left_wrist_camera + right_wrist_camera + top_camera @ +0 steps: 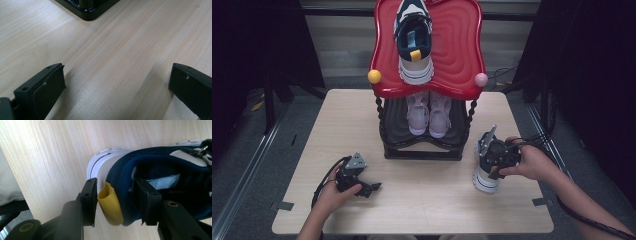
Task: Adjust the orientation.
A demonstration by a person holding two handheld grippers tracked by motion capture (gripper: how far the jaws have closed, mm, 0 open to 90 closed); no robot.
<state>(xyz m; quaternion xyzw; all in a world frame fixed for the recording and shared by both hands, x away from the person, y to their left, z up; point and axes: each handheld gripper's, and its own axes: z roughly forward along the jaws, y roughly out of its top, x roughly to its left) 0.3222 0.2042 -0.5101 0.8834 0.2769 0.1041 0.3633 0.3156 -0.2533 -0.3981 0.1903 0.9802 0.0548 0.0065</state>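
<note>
At the right edge of the pale wooden bench (412, 200), our right gripper (113, 202) grasps the heel of the navy and white mesh sneaker (160, 170), its yellow pull tab (110, 205) between the jaws. Near the front left corner, our left gripper (117, 85) rests released, holding nothing.
</note>
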